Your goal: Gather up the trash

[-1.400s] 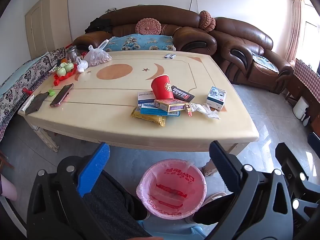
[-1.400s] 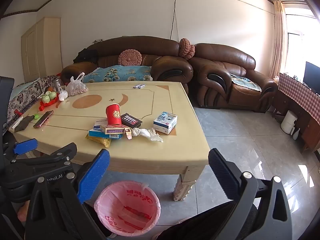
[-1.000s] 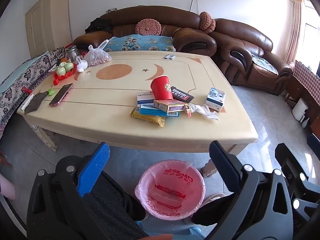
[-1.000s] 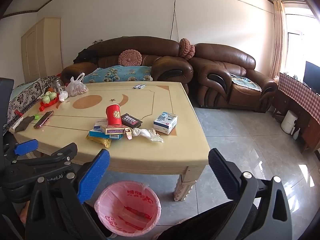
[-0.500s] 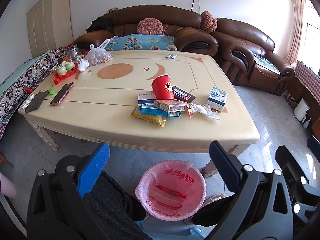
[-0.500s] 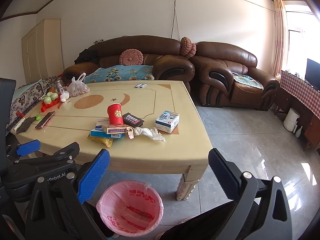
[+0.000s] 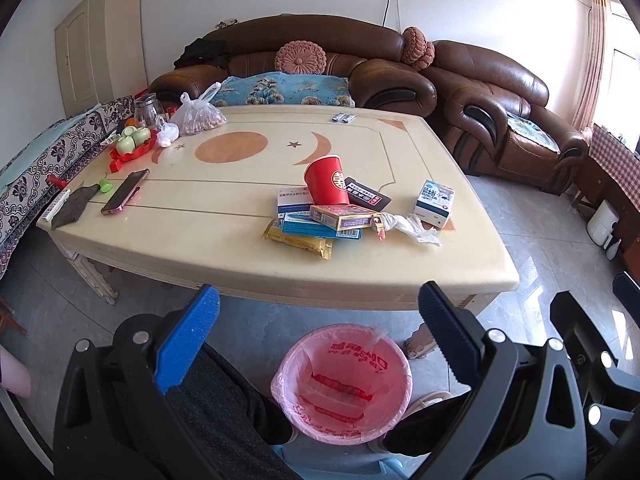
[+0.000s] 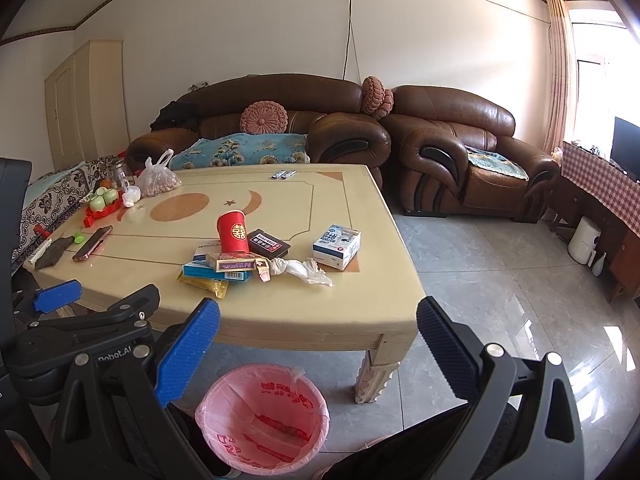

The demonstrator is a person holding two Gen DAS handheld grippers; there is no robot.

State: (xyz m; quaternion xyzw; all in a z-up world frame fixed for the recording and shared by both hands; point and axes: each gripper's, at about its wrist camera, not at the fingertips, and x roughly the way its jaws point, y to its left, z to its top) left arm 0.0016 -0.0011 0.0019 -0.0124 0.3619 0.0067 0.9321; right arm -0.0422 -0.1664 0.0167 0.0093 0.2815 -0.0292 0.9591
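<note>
Left gripper and right gripper both spread wide, empty, short of cream table. Trash heaped mid-table around red paper cup. Pink-lined round bin below. Advise taking crumpled white tissue first; avoid toppling cup.

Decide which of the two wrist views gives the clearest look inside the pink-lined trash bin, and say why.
The left wrist view: the trash bin sits centred between the open left gripper, showing its whole liner mouth and floor. The right wrist view shows the bin lower, off to the left, near the frame's bottom edge.
</note>
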